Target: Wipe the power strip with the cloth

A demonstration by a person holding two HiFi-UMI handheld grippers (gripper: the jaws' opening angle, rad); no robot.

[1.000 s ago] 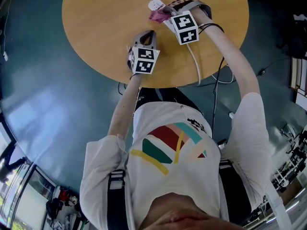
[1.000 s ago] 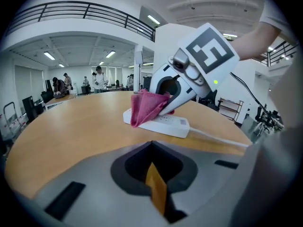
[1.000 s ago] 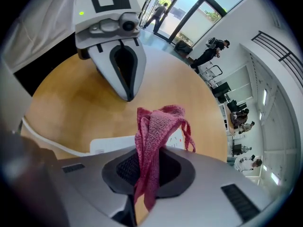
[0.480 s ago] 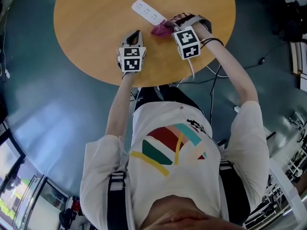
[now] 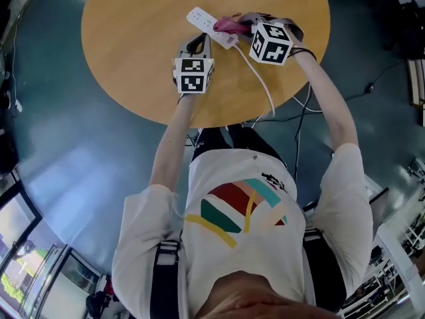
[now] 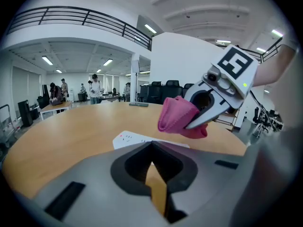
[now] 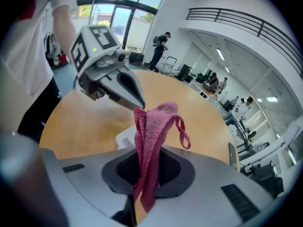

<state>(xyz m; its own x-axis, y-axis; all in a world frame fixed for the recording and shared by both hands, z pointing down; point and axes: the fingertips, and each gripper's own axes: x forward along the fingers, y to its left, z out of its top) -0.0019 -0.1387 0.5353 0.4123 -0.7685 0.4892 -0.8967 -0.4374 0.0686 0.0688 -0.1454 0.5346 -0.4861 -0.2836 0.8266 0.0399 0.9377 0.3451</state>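
Indoors, round wooden table (image 5: 133, 45) bearing power strip (image 5: 202, 20) stands on teal floor (image 5: 66, 145).

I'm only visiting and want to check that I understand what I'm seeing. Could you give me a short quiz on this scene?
1. Which gripper clamps the pink knitted cloth? A: left. B: right. C: neither.
2. True or false: the left gripper has its jaws wide apart.
3. Fill in: the white plastic power strip lies on the round wooden ____.
Key: 1 B, the right gripper is shut on it. 2 False, its jaws are shut with nothing between them. 3 table.
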